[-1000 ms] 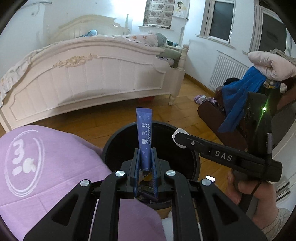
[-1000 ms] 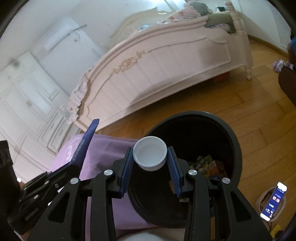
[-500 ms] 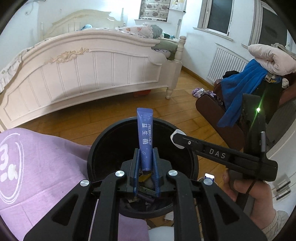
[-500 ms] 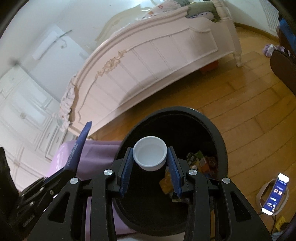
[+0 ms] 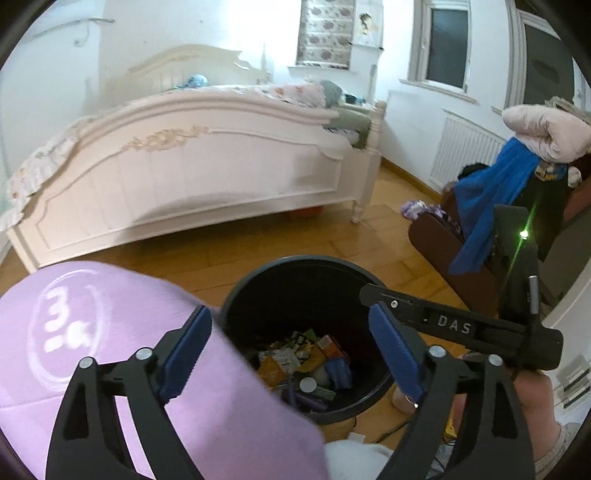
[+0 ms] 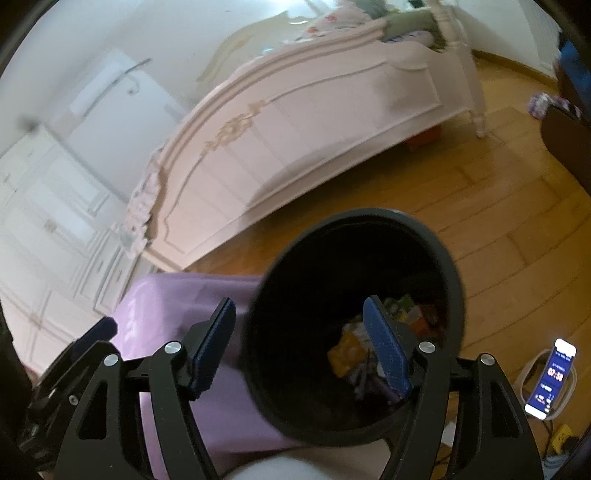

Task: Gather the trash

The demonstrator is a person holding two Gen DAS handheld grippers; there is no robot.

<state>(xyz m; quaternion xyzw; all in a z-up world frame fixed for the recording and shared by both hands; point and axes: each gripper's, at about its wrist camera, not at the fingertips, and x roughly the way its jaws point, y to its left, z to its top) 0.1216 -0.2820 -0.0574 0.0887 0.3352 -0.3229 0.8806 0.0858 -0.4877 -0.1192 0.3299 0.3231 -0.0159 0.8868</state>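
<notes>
Wooden flooring (image 5: 258, 254) ran from a cream bed (image 5: 207, 177) to a black bin (image 5: 295, 273) beside a purple cloth (image 5: 110, 332). Both the left gripper (image 5: 291, 347) and right gripper (image 6: 299, 347) had just spread their jaws, nothing between them. Trash (image 5: 306, 362) lay inside the bin.

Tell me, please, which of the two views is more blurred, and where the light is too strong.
Right wrist view: more blurred, the bed and the bin rim smeared. Left wrist view: sharper, but the wall beside the floral blind is washed out by glare. Both views: fisheye bending and dark corners.
</notes>
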